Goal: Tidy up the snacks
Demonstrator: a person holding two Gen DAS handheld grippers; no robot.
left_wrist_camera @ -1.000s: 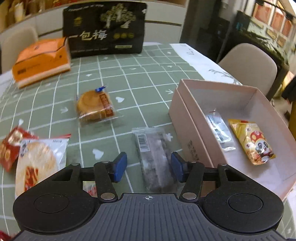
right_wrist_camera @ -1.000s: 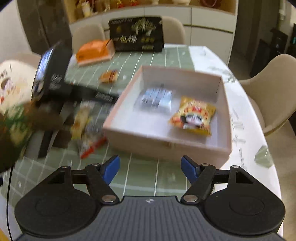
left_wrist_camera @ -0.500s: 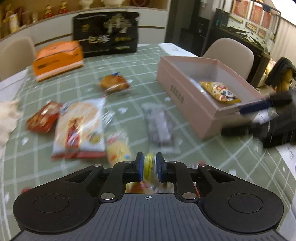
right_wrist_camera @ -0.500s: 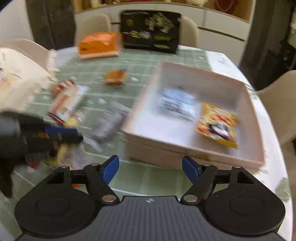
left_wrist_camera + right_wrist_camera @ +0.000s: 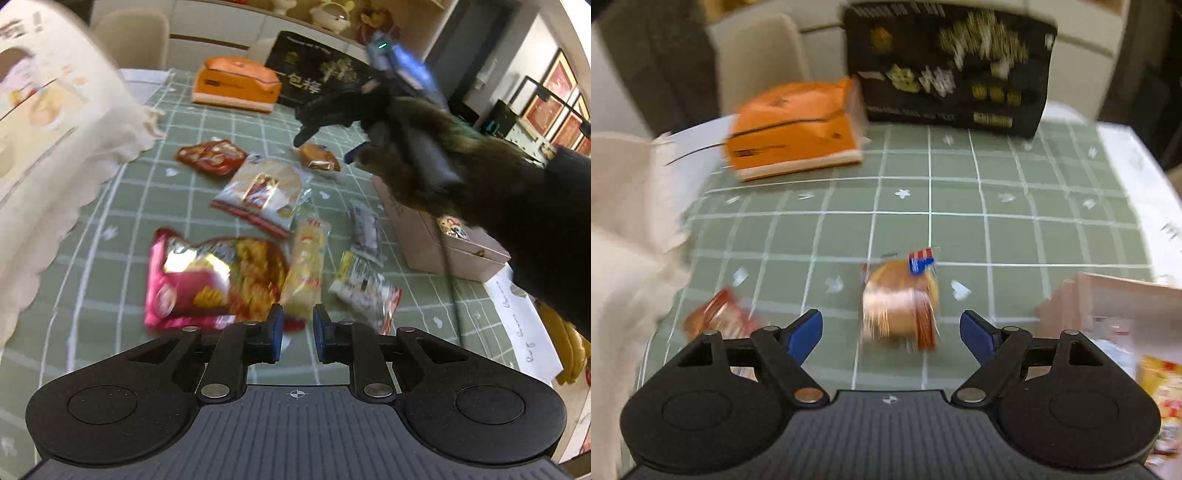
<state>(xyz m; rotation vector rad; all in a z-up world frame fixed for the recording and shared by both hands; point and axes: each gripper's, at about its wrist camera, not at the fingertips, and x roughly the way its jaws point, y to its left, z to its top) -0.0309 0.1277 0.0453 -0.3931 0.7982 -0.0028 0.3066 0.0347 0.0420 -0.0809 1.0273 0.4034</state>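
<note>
Several snack packets lie on the green checked tablecloth (image 5: 122, 206). In the left wrist view my left gripper (image 5: 297, 334) has its jaws a narrow gap apart and holds nothing, above a yellow stick packet (image 5: 306, 266) and a pink crisp bag (image 5: 207, 280). My right gripper (image 5: 891, 335) is open and empty, its jaws either side of a round cake packet (image 5: 899, 302). The right gripper also shows in the left wrist view (image 5: 332, 122) above that cake (image 5: 319, 158). The pink box (image 5: 436, 236) stands at the right.
An orange box (image 5: 794, 129) and a black bag (image 5: 953, 70) stand at the table's far side. A red packet (image 5: 210, 155), a white biscuit bag (image 5: 264, 192), a grey packet (image 5: 364, 230) and a white-red packet (image 5: 364, 288) lie between. My cream sleeve (image 5: 48, 147) is at left.
My left gripper has pulled back and its jaws have parted slightly. My right gripper has swung left from over the box to the round cake packet.
</note>
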